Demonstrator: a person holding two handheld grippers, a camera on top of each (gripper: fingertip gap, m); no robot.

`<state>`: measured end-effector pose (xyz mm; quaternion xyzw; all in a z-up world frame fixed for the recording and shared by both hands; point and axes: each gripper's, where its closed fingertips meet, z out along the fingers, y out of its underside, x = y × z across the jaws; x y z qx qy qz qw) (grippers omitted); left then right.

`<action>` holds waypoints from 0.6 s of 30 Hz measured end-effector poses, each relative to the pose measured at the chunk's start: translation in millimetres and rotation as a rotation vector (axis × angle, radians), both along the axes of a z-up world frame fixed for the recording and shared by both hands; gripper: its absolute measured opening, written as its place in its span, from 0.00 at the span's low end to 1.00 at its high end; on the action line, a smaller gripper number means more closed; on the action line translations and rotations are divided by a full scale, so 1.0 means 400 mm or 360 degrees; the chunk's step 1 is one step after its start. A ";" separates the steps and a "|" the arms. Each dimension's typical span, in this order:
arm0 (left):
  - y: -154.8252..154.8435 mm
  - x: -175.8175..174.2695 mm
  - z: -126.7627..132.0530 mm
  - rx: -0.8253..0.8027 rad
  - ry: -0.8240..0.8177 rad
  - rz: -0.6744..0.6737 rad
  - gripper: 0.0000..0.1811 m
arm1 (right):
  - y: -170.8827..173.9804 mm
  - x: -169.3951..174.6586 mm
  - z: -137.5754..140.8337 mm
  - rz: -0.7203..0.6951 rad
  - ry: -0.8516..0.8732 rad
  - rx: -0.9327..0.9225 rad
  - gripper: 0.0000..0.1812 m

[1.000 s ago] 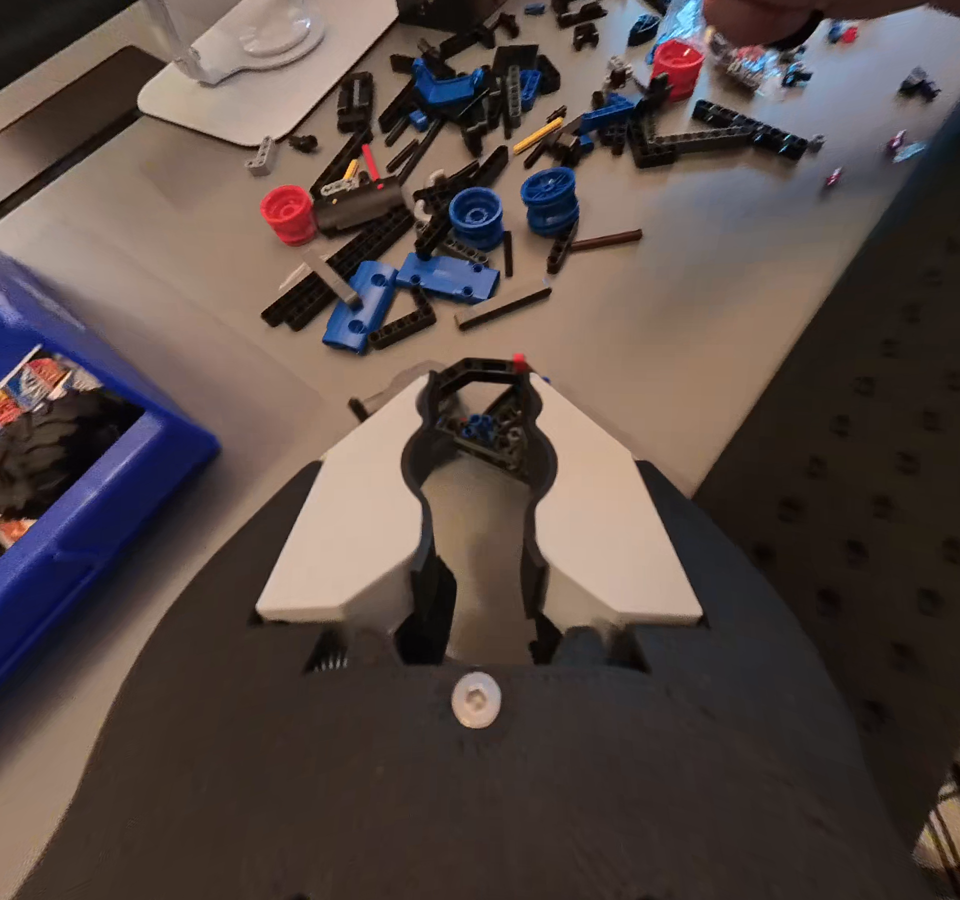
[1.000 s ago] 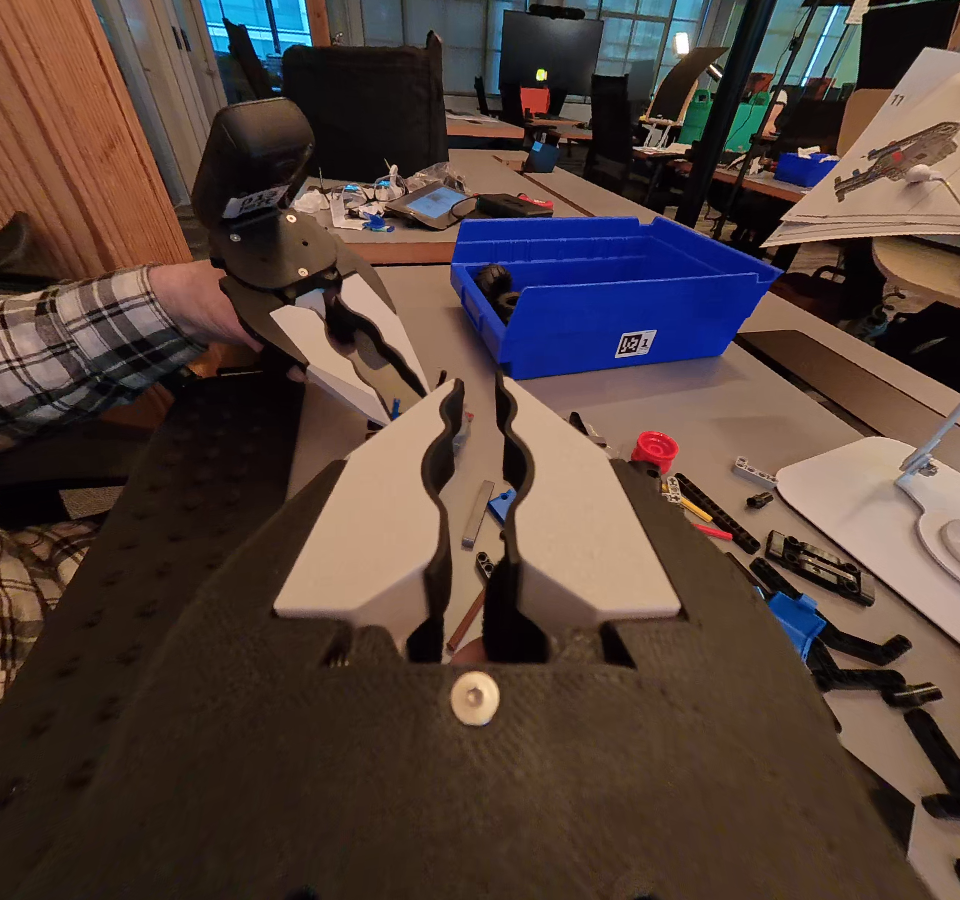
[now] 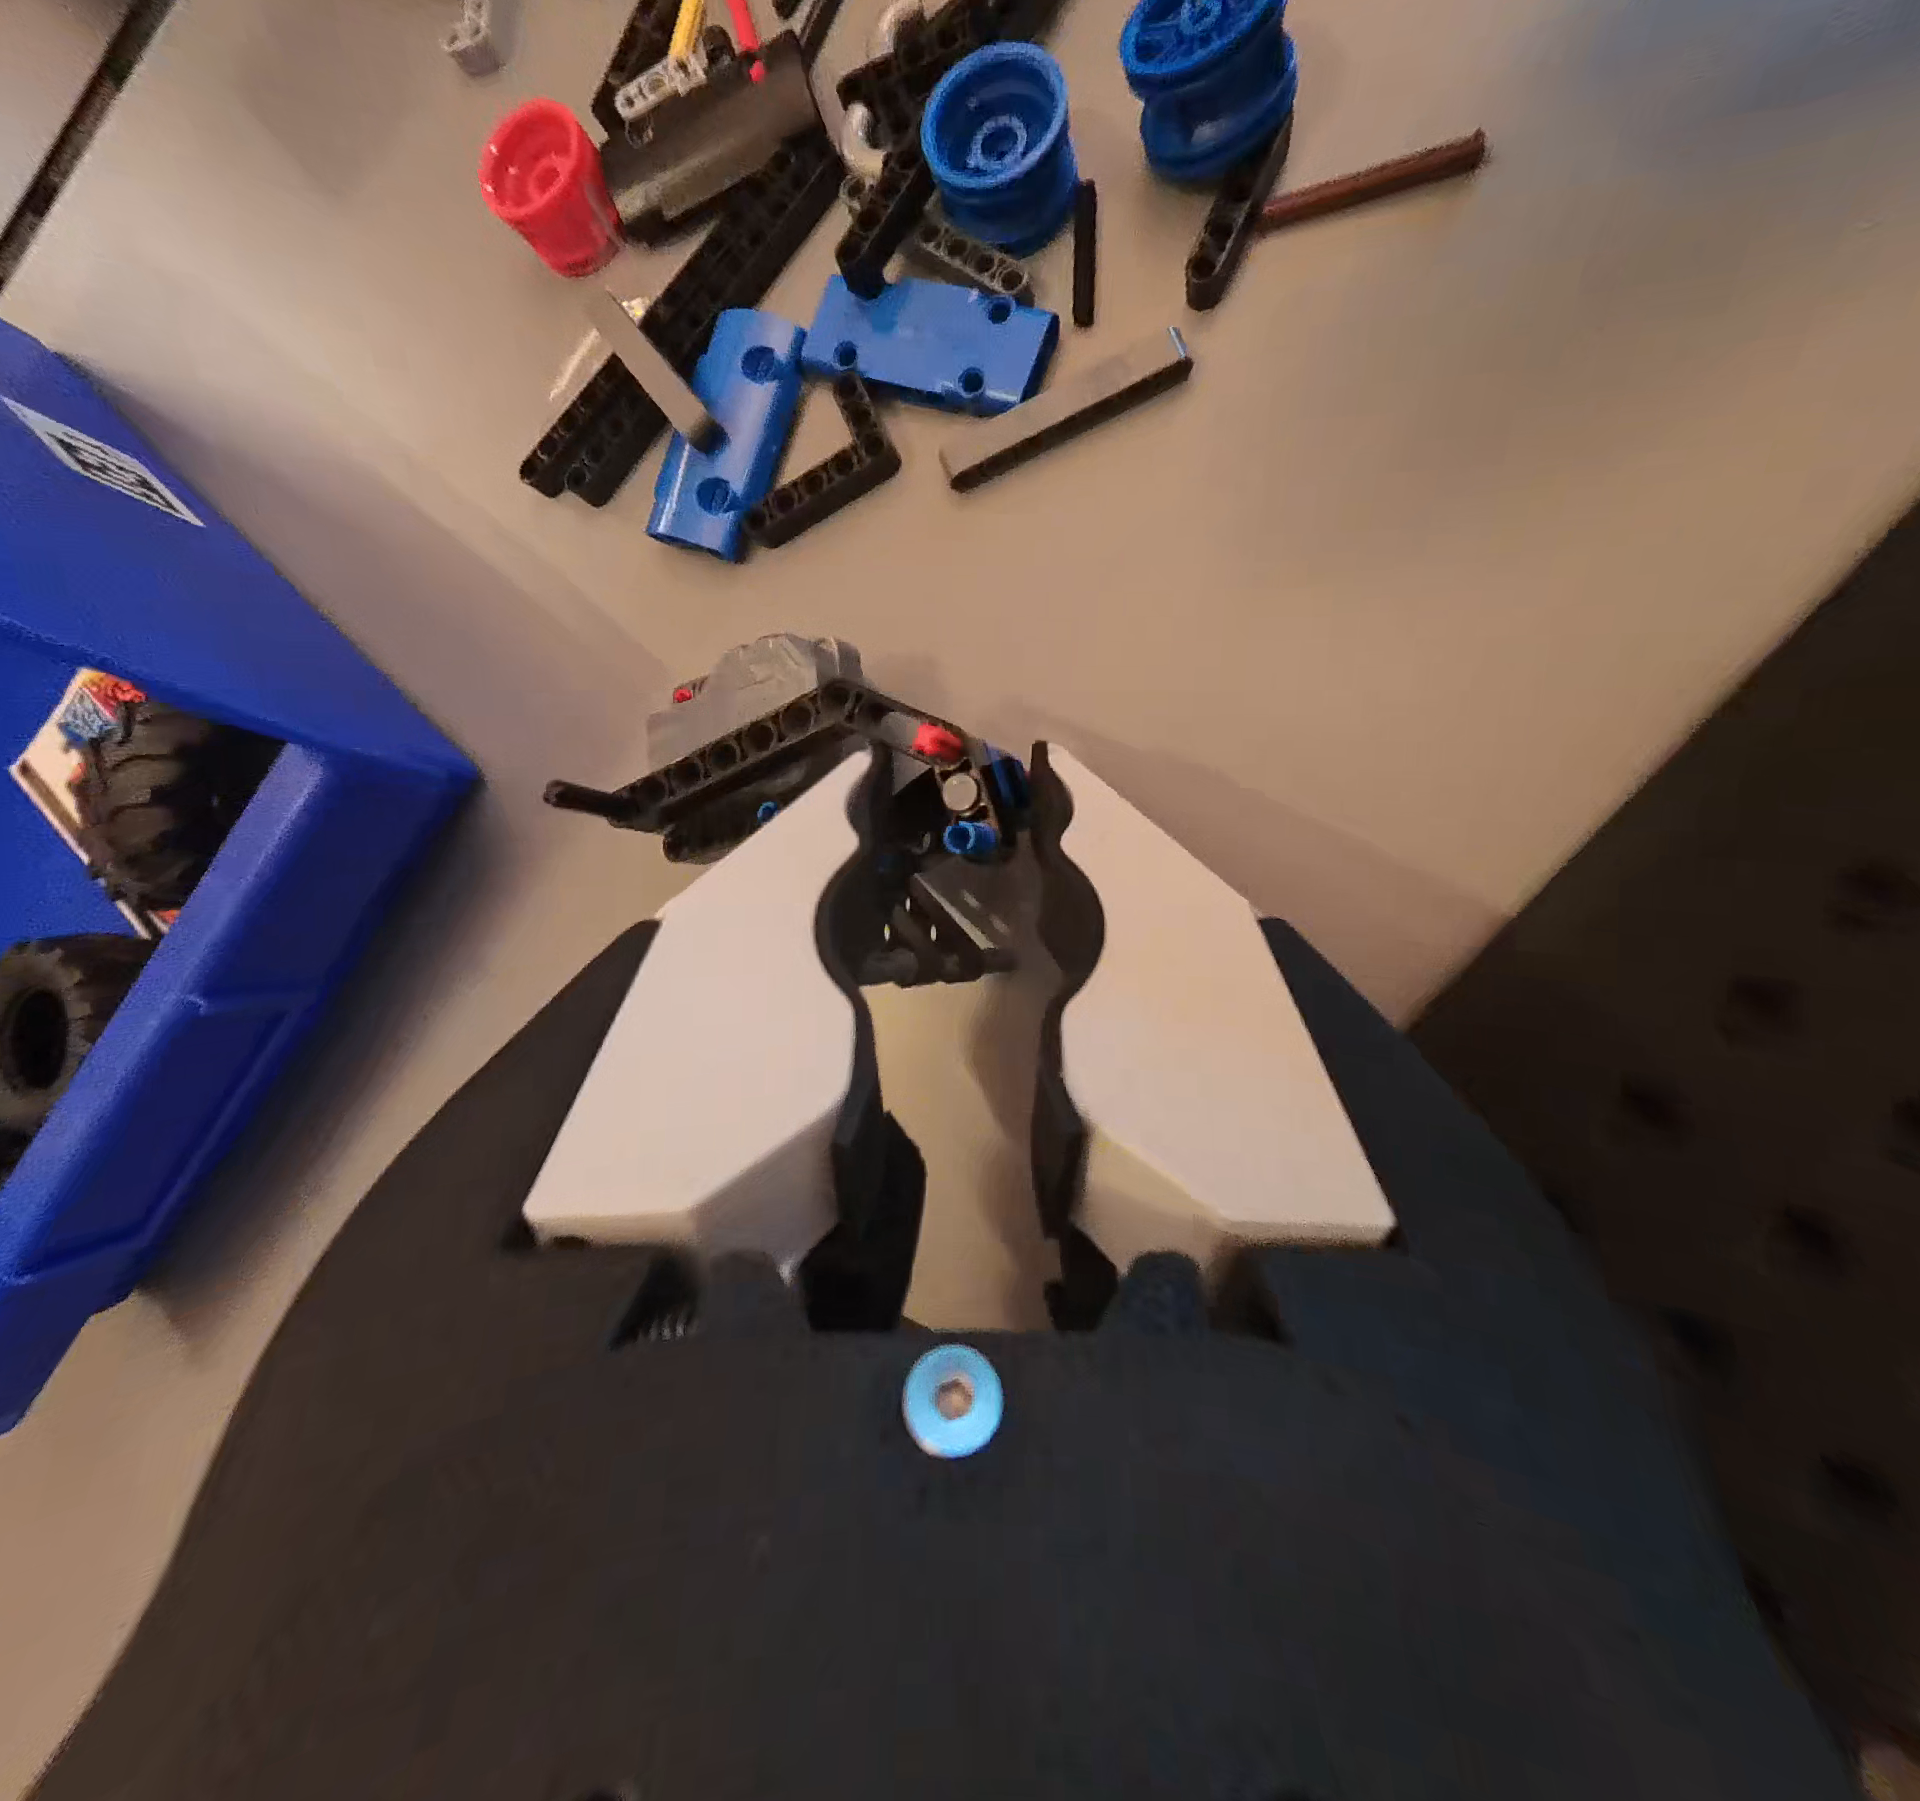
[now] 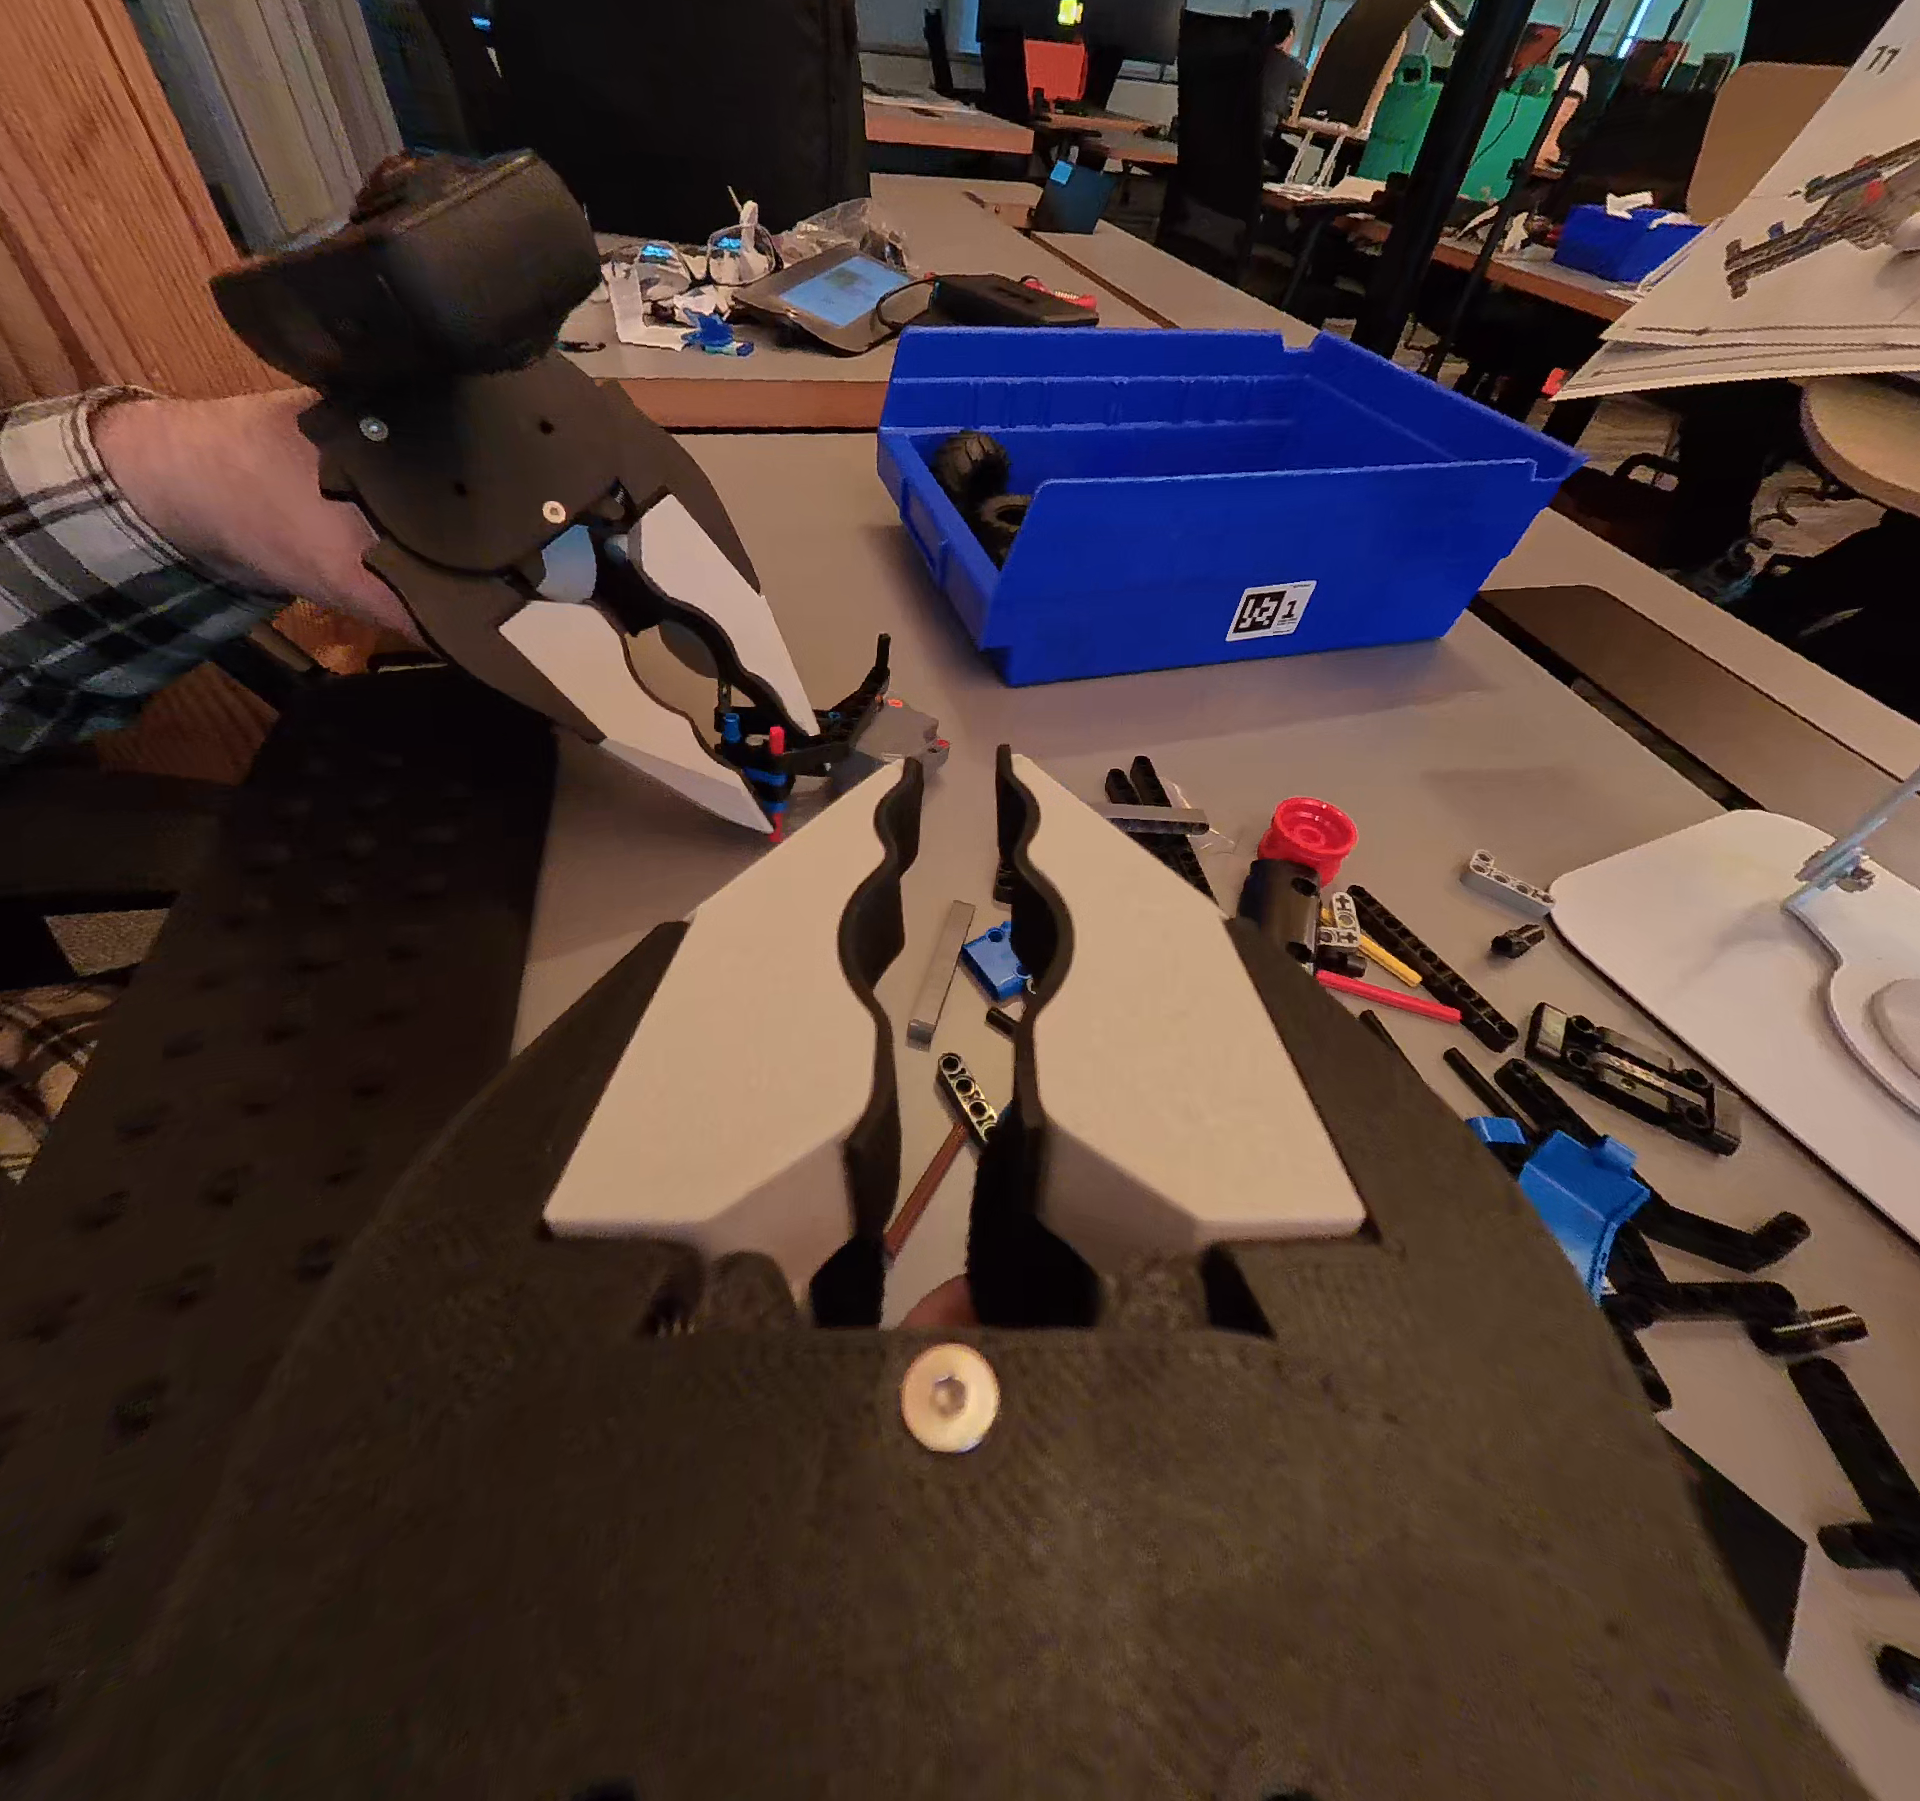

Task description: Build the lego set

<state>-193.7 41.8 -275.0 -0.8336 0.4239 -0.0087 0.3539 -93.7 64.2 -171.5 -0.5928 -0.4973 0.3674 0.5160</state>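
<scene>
Lego build point(image 3: 790, 764), one small black-and-grey piece with red and blue pins, is clamped at the tips of the left gripper point(image 3: 951, 795); the build sticks out to 10 o'clock of the tips, over bare table point(image 3: 1299, 608). In the right wrist view the same build point(image 4: 821, 728) sits at 11 o'clock, just beyond the right gripper point(image 4: 958, 769), which has its jaws slightly apart with nothing between them, apart from the build. A hand point(image 4: 239, 515) in a plaid sleeve holds the left gripper point(image 4: 774, 764).

Counts, left view, near to far: one long dark bar point(image 3: 1070, 416) at 12 o'clock, two blue panels point(image 3: 930, 349) side by side, one black L-shaped beam touching them, one red wheel hub point(image 3: 545, 188) at 11 o'clock, two blue wheel hubs point(image 3: 1003, 141), one brown rod point(image 3: 1371, 177) at 1 o'clock, one small grey beam at the far edge. More black beams in the pile, too overlapped to count.

One blue bin point(image 3: 187, 868) at 9 o'clock, tyres inside, at least two; in the right view the bin point(image 4: 1195, 525) stands at 1 o'clock, well apart from both grippers.

Open room: a bare strip of table between the build and the loose pile. Table edge runs diagonally at 3 o'clock in the left view, with a dark dotted mat point(image 3: 1714, 1076) past it. One white base plate point(image 4: 1714, 951) at 3 o'clock in the right view.
</scene>
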 end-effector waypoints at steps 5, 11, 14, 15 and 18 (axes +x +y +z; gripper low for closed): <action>-0.021 0.081 0.084 -0.0009 -0.0608 -0.0122 0.13 | -0.007 -0.008 -0.006 0.0020 -0.0020 0.0010 0.07; -0.049 0.130 0.150 -0.0639 -0.1597 -0.0226 0.14 | -0.010 -0.016 -0.033 0.0027 -0.0113 0.0042 0.08; -0.031 0.101 0.120 -0.0694 -0.1518 -0.0122 0.15 | -0.009 -0.013 -0.030 0.0020 -0.0106 0.0045 0.08; -0.026 0.093 0.101 -0.0730 -0.1467 -0.0071 0.15 | -0.007 -0.012 -0.030 0.0017 -0.0104 0.0044 0.08; -0.002 0.059 0.066 -0.0825 -0.1446 0.0085 0.26 | -0.007 -0.010 -0.025 0.0018 -0.0097 0.0044 0.08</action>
